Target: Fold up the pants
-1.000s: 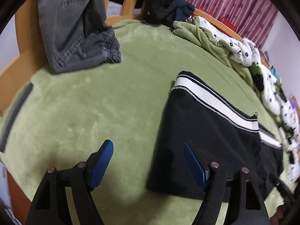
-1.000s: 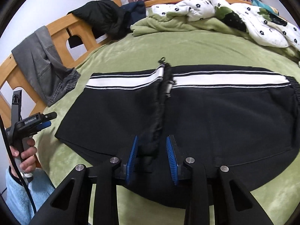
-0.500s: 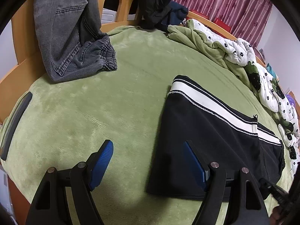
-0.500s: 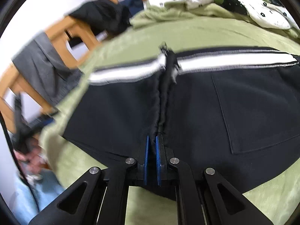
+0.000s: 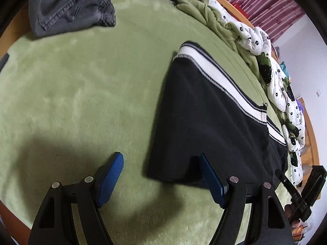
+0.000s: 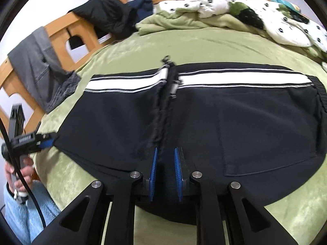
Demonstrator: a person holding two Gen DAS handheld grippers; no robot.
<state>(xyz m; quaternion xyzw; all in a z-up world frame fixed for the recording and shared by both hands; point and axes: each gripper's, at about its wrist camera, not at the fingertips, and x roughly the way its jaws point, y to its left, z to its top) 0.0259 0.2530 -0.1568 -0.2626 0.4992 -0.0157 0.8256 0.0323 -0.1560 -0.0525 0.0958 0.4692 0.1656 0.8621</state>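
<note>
Right hand-held gripper [image 6: 166, 164] pinches the black pants [image 6: 224, 122] at their middle ridge on the bed [image 6: 204, 42]; left hand-held gripper [image 5: 161, 173] wide open, empty.

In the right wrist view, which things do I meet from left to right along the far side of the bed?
Grey pants → black jacket → green blanket → white flowered quilt.

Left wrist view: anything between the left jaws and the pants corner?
Nothing visible. The left gripper is open, and the near corner of the pants lies between its jaws. Only the bare green blanket surrounds it. The grey garment is well clear at the far edge.
</note>
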